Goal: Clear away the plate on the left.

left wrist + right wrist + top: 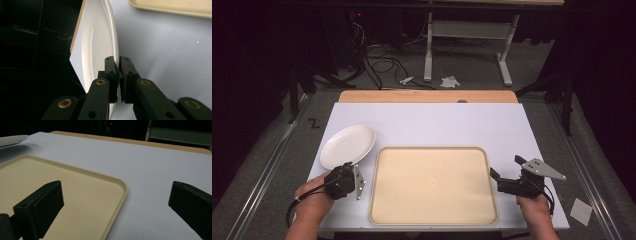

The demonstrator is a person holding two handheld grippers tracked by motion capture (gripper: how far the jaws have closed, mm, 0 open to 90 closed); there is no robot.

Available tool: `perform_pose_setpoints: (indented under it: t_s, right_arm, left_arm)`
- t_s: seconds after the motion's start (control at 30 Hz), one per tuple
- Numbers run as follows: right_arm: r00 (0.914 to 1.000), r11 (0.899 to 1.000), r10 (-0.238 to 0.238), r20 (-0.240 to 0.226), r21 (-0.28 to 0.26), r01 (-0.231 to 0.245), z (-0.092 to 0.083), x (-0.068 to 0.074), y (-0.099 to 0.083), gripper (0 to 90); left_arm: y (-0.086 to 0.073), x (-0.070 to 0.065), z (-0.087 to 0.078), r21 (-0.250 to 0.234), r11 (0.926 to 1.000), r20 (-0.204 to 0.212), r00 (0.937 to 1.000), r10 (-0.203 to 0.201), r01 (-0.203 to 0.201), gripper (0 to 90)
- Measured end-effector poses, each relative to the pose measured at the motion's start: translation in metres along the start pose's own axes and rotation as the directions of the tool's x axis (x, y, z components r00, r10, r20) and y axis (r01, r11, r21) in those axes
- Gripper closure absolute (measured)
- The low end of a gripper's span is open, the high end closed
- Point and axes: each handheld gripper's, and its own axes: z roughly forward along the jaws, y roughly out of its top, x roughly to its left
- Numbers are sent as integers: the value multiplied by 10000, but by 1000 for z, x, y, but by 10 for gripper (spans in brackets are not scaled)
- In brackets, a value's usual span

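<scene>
1. A white-topped bench (437, 125) stands in a dark room with cables on the grey floor (472, 75).
2. A beige tray (432, 185) lies at the front middle of the bench.
3. The left gripper (353, 172), at the bench's front left, pinches the near rim of the white plate (348, 146), which is tilted.
4. The right gripper (502, 175), jaws spread, hovers beside the tray's right edge.

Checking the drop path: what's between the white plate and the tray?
Only bare white table top separates the plate from the tray, seen in the high view.
</scene>
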Motion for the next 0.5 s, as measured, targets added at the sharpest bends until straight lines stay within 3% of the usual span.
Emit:
perform_pose_setpoints:
  t_s: [0.03, 0.17, 0.2, 0.23, 0.27, 0.33, 0.4, 0.5]
  right_arm:
    - [10000, 10000, 15, 5, 5, -15, 0, 0, 0, 6]
    - [10000, 10000, 71, -20, 34, -71, 1, 0, -1, 6]
    - [10000, 10000, 79, -18, 27, -79, 1, -1, -1, 6]
    - [10000, 10000, 55, -24, -19, -55, 1, -1, -1, 6]
    - [10000, 10000, 72, -29, -40, -72, 0, -1, 0, 6]
    - [10000, 10000, 87, -16, -49, -87, 0, -1, 0, 6]
    - [10000, 10000, 71, -29, -39, -71, -1, -1, 0, 6]
    - [10000, 9999, 48, -9, -89, -48, -2, 0, 1, 6]
  left_arm:
    - [1, 1, -2, 42, 9998, 58, 9998, 204, -204, 856]
    - [7, 0, -6, -149, 9991, 162, 9990, 407, -404, 856]
    - [7, -5, -7, -233, 9992, -5, 9994, -334, 334, 856]
    - [9, -5, -8, -295, 9994, 117, 9998, -184, 187, 856]
    - [10, -7, -10, -335, 9989, 82, 9994, -334, 336, 856]
    - [13, -5, -12, -373, 9989, 298, 9991, 293, -282, 856]
    - [13, -11, -14, -544, 9978, 133, 9992, -375, 381, 856]
    - [15, -15, -18, -615, 9974, 224, 9991, -350, 363, 855]
